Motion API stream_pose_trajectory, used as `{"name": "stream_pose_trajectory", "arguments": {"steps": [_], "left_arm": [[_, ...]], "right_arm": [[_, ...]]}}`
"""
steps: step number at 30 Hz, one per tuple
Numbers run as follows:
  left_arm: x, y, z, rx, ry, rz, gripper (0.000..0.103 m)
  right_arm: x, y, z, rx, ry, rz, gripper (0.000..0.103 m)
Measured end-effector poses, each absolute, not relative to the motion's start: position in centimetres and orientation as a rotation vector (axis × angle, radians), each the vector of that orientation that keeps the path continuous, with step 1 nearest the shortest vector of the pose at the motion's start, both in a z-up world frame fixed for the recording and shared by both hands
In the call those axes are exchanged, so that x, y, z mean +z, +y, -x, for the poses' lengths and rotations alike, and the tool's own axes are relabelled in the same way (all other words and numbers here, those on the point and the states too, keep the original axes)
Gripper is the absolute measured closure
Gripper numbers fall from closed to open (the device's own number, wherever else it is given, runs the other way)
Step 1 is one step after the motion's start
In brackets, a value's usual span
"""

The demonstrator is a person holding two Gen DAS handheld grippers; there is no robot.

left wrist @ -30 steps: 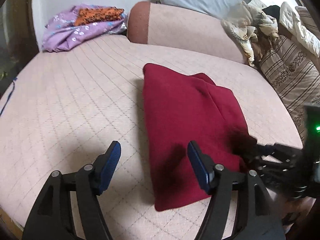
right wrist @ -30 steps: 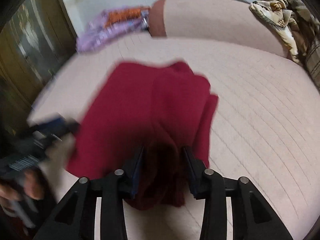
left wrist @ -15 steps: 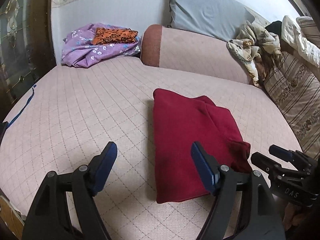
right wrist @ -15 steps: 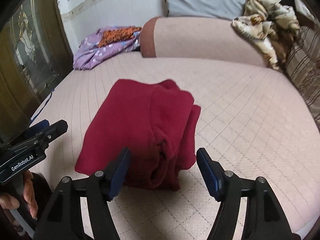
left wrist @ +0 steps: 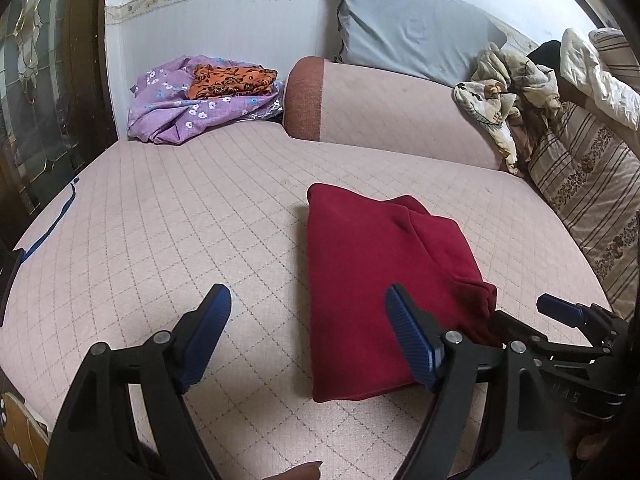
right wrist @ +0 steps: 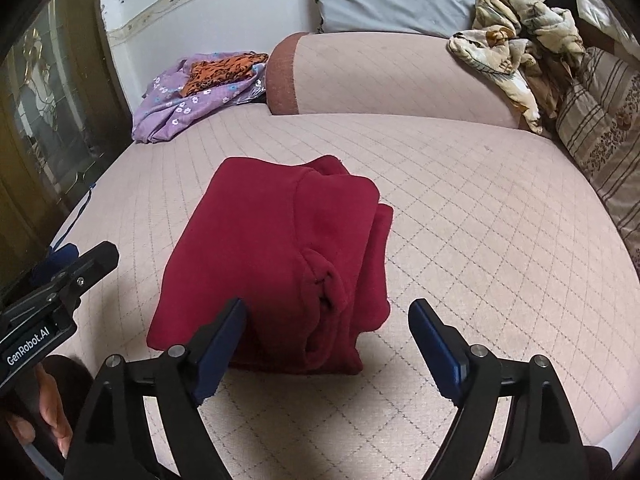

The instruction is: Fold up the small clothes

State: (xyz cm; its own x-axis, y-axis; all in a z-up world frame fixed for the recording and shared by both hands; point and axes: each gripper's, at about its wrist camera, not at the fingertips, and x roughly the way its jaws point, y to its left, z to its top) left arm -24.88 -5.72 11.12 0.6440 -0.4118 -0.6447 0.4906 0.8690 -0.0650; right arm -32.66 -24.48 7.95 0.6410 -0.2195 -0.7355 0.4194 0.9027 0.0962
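We hold both tilted downward: left hand-held gripper (left wrist: pixel 308 330) and right hand-held gripper (right wrist: pixel 328 332), jaws just widened, grip nothing. Folded red garment (right wrist: pixel 276 256) lies on the bed (right wrist: pixel 480 220), at twelve o'clock from the right one.

Bed: pink quilted mattress (left wrist: pixel 192 216), bolster (left wrist: pixel 392 108) along its far edge.
Wall: white (left wrist: pixel 224 40), patterned border strip.
Left edge: dark glazed door (right wrist: pixel 44 120).
Far-right corner: striped cushion (left wrist: pixel 588 184).

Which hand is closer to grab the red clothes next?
Probably the right. The right tool, just opened, sits over the near edge of the folded red garment. The left tool, also open, points mostly at bare mattress beside it.
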Motion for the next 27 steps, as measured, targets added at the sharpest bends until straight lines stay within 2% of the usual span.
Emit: {"name": "stream_pose_trajectory", "arguments": {"steps": [27], "left_arm": [[10.7, -6.41, 25.11, -0.493, 0.694, -0.161, 0.023]], "right_arm": [[7.2, -25.06, 32.22, -0.371, 0.817, -0.281, 0.017]]}}
